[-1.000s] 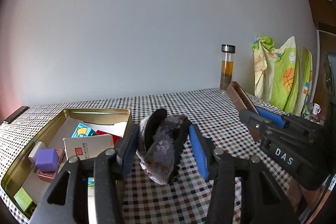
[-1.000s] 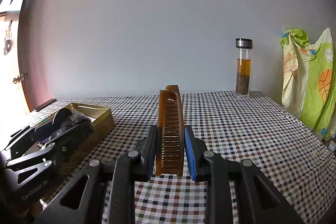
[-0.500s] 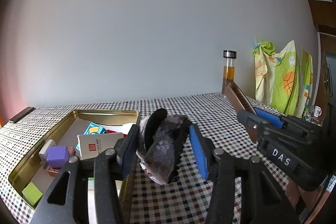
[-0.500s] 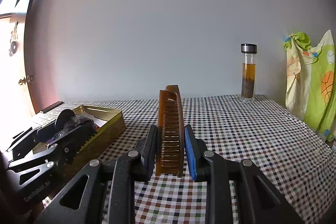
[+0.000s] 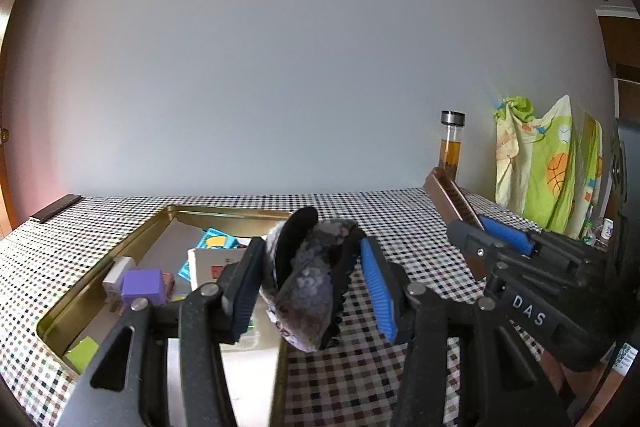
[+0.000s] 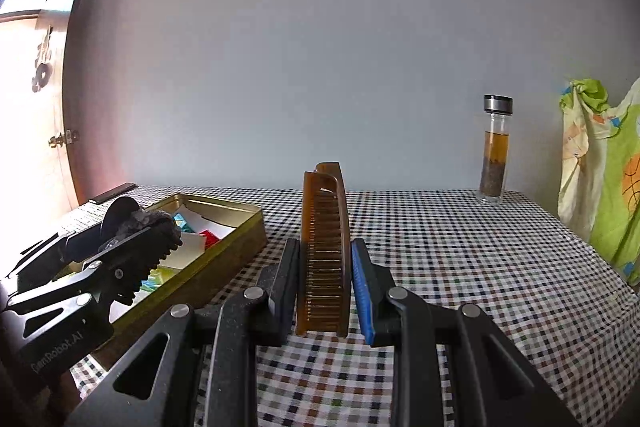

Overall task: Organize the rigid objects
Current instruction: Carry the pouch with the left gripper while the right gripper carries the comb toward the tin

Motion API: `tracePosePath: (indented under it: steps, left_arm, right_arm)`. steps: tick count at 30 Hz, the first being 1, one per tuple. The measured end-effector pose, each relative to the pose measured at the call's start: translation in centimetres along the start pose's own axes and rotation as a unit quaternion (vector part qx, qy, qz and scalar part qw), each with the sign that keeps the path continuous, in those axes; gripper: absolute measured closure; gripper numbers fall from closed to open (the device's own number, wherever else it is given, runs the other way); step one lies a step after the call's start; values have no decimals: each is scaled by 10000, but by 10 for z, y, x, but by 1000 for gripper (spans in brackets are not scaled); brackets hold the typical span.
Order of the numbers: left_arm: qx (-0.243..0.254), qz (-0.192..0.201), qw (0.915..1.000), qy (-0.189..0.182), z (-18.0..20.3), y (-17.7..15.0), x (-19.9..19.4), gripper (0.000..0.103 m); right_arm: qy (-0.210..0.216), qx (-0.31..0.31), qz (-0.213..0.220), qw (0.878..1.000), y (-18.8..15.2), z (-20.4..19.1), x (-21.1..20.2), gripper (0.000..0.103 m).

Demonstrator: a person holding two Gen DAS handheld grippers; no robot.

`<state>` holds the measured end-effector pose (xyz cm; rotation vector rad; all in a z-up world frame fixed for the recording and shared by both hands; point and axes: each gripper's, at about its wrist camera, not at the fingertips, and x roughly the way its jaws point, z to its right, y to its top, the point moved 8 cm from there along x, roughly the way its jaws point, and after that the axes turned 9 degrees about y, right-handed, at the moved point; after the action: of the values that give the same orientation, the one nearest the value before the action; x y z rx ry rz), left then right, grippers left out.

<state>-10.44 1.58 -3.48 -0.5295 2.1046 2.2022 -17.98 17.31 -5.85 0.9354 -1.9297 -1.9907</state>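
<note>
Carrying step judged in hand. A hair clip [image 5: 308,279], dark with grey patterned cloth, is clamped between the fingers of the left gripper [image 5: 310,287], held above the near right edge of the gold tin [image 5: 100,275]. A brown comb [image 6: 324,251] is pinched upright by the right gripper [image 6: 326,287], held to the right of the tin, above the checked tablecloth [image 6: 460,247]. Next, lowering into the tin is called for, and a gap must be found. The tin's blocks [image 5: 142,285] and cards are shown fully only by the left view. Beyond the tin, a bottle [image 6: 496,151] is seen by the wall.
</note>
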Motion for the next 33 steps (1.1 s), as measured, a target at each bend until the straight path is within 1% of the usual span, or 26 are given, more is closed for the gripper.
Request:
tracePosePath:
  steps: [5, 13, 16, 24, 28, 33]
  left_arm:
    - [-48, 16, 10000, 62, -11, 0, -3, 55]
    - [-271, -28, 9995, 141, -33, -1, -5, 55]
    - [-252, -11, 9995, 176, -37, -2, -7, 55]
    - [-470, -77, 9988, 127, -43, -5, -11, 55]
    - [-612, -151, 9980, 102, -52, -8, -10, 55]
    - [-699, -140, 9972, 233, -67, -9, -10, 55]
  right_arm:
    - [120, -41, 1, 9999, 0, -11, 3, 75]
    - [307, -100, 5, 9995, -1, -31, 5, 75]
    - [366, -123, 21, 9993, -1, -37, 5, 75]
    - [486, -169, 22, 9987, -2, -52, 6, 75]
    - [538, -191, 33, 9984, -2, -57, 6, 75]
    - [597, -202, 31, 9980, -2, -61, 7, 75]
